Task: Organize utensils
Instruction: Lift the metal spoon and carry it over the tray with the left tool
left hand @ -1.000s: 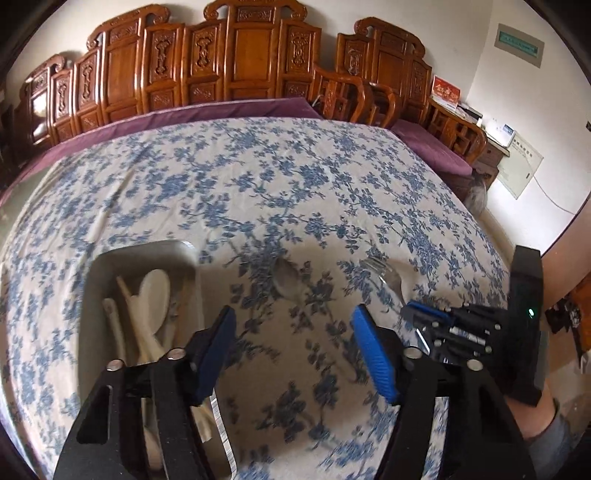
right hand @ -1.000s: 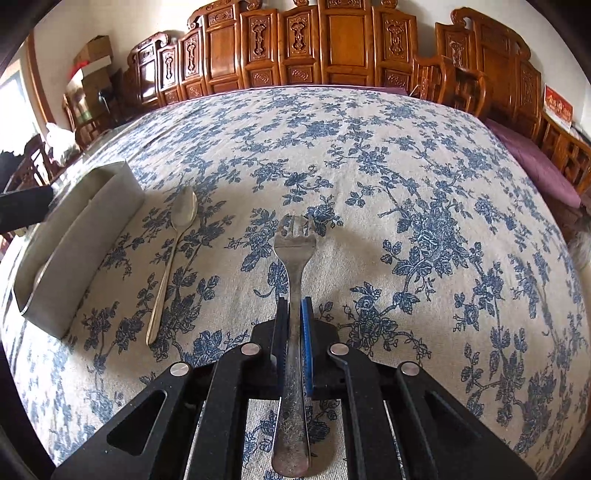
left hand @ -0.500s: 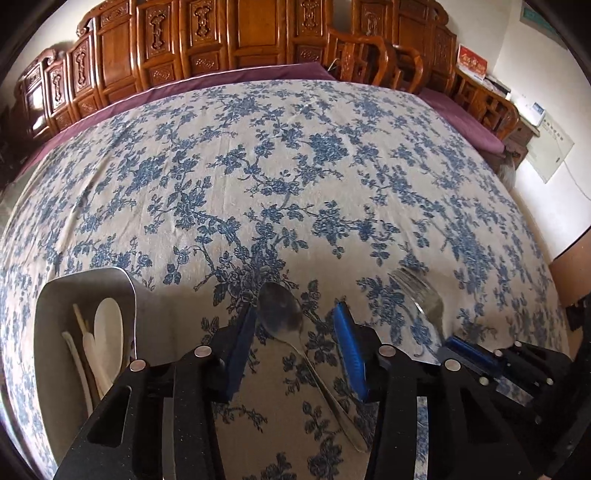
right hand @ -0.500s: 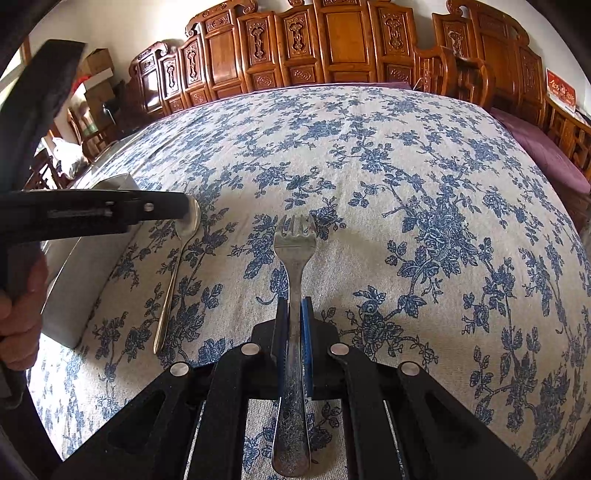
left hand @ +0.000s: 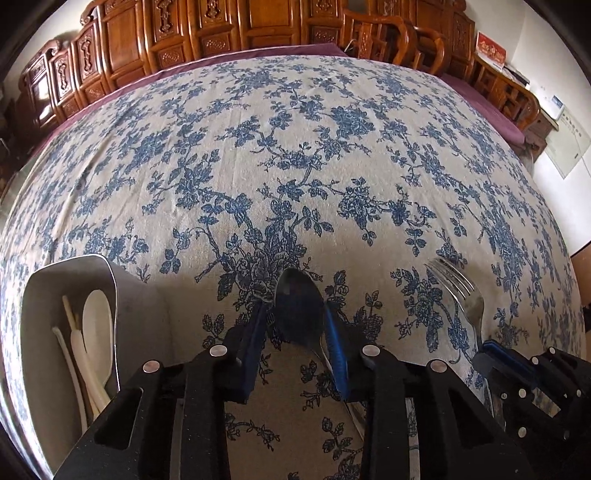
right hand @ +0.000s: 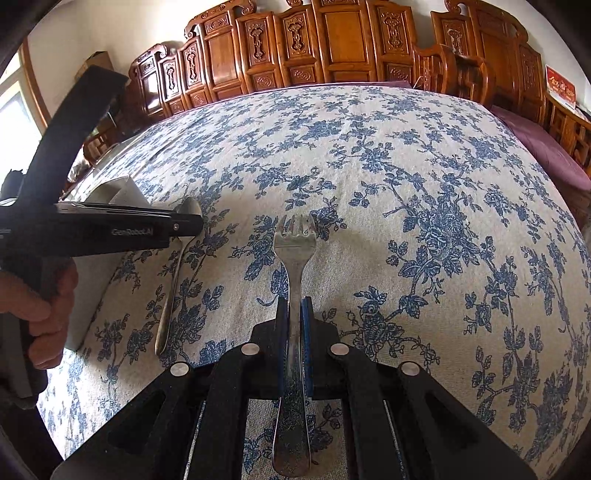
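A metal spoon [left hand: 299,310] lies on the blue-flowered tablecloth. My left gripper [left hand: 297,326] is open, its blue pads on either side of the spoon's bowl, close to it. The spoon [right hand: 173,273] also shows in the right wrist view, its bowl partly behind the left gripper's body. My right gripper [right hand: 295,314] is shut on a metal fork [right hand: 293,280] by the handle, tines pointing away; the fork [left hand: 461,295] shows at the right of the left wrist view. A grey utensil box [left hand: 48,332] at the left holds white spoons and chopsticks [left hand: 88,332].
The round table [right hand: 406,166] fills both views. Carved wooden chairs [left hand: 221,29] ring its far side. A person's hand [right hand: 40,306] holds the left gripper at the left of the right wrist view.
My left gripper has moved forward and down from above the box to the spoon, and its jaws have narrowed around the spoon's bowl. The right gripper holds the fork as before.
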Demonstrator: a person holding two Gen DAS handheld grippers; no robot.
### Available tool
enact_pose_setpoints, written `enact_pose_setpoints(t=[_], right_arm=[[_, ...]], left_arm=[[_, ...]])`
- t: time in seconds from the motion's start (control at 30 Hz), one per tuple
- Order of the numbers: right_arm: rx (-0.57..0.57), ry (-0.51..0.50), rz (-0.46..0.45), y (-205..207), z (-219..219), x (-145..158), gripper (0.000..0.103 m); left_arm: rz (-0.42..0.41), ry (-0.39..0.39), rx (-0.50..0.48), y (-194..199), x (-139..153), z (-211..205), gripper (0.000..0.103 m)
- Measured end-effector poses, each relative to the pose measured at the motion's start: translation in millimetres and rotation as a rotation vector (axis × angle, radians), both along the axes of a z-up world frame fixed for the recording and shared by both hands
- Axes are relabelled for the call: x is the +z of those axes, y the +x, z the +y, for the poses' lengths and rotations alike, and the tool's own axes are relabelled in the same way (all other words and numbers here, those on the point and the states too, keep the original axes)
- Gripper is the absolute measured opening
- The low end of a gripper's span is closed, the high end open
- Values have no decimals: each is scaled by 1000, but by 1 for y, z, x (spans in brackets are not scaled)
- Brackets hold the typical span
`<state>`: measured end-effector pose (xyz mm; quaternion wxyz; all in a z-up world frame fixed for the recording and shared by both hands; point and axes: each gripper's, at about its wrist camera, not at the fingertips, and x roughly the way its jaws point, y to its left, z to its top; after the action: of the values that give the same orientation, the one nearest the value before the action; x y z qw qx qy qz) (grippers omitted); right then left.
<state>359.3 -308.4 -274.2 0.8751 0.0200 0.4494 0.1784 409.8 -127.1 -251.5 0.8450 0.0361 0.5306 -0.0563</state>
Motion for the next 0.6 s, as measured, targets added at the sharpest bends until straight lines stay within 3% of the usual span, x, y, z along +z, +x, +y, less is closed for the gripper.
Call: enact_pose_setpoints(t=[0.17, 0.27, 0.6], right_arm=[[0, 2, 0, 0, 1, 0, 9], [0, 1, 0, 0, 0, 0, 9], [-4, -15, -13, -1, 3, 1, 9]], left_arm=[[-6, 2, -25, -1, -1, -5, 20], [-32, -9, -50, -6, 3, -10, 4], [-90, -28, -117, -31, 24, -19, 1]])
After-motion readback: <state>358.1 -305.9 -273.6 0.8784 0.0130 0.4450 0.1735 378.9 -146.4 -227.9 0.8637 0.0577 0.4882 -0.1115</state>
